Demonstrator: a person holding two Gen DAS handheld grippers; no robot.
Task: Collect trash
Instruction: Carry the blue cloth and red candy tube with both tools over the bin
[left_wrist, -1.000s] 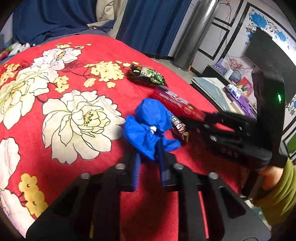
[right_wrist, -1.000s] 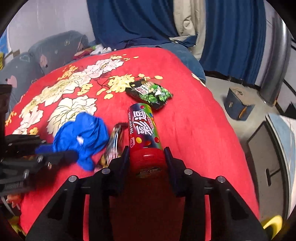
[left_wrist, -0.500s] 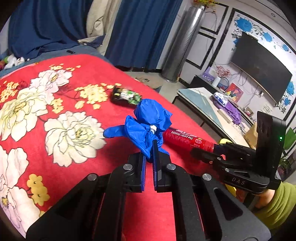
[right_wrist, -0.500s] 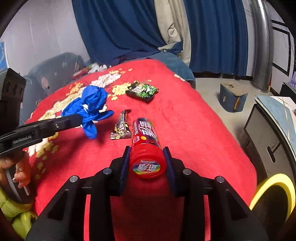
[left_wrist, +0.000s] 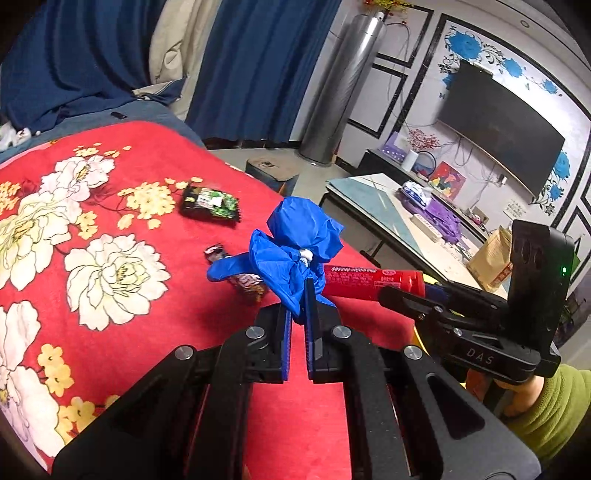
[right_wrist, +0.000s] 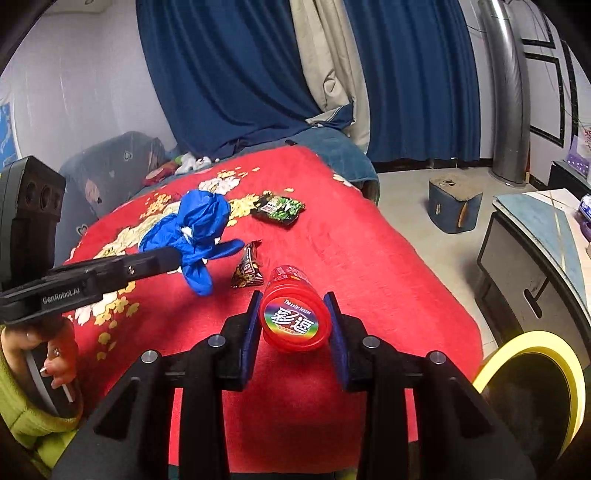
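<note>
Left hand-held gripper (left_wrist: 298, 295) clamped fully on blue bag (left_wrist: 295, 251). Right hand-held gripper (right_wrist: 293, 321) gripping red tube (right_wrist: 293, 317), part-open. 2 wrappers (right_wrist: 279, 208) on bed (right_wrist: 369, 266) near far edge.

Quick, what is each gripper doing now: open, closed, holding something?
Left gripper: closed on the blue glove.
Right gripper: closed on the red candy tube.

Both items lifted clear of bed

Left tool (left_wrist: 300, 295) has closed on blue plastic wad (left_wrist: 295, 251), now raised; right tool (right_wrist: 293, 314) has raised red candy tube (right_wrist: 293, 319), exposing brown wrapper (right_wrist: 247, 269).
</note>
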